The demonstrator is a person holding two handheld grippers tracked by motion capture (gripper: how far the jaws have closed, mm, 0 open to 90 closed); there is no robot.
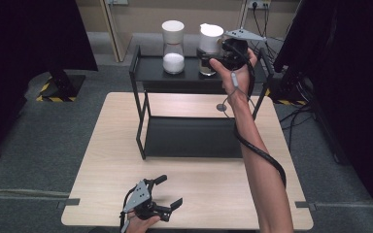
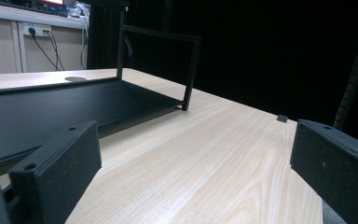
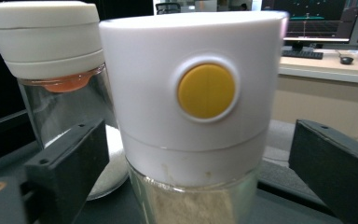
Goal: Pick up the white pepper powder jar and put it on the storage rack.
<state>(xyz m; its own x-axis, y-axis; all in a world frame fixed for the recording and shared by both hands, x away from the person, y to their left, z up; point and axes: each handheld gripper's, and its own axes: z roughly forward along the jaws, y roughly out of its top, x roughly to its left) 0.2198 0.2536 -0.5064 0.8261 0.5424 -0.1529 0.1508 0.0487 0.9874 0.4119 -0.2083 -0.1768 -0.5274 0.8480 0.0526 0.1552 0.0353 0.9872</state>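
Two glass jars with white lids stand on the top shelf of a black rack point(image 1: 148, 68). The left jar point(image 1: 173, 46) point(image 3: 46, 42) holds white grains. The right jar point(image 1: 209, 41) point(image 3: 191, 102) holds a beige powder and has a round yellow button on its lid. My right gripper point(image 1: 223, 53) point(image 3: 200, 140) is raised to this jar, open, with one jaw on each side of it and a gap at both. My left gripper point(image 1: 167, 191) point(image 2: 196, 158) rests open and holds nothing near the table's front edge, pointing toward the rack.
The rack's lower shelf point(image 1: 189, 138) point(image 2: 51, 107) lies flat on the light wooden table point(image 1: 116, 145) point(image 2: 205, 154). A cable trails from the right gripper down along the forearm. Black stands and curtains flank the table; wall sockets and cables sit behind.
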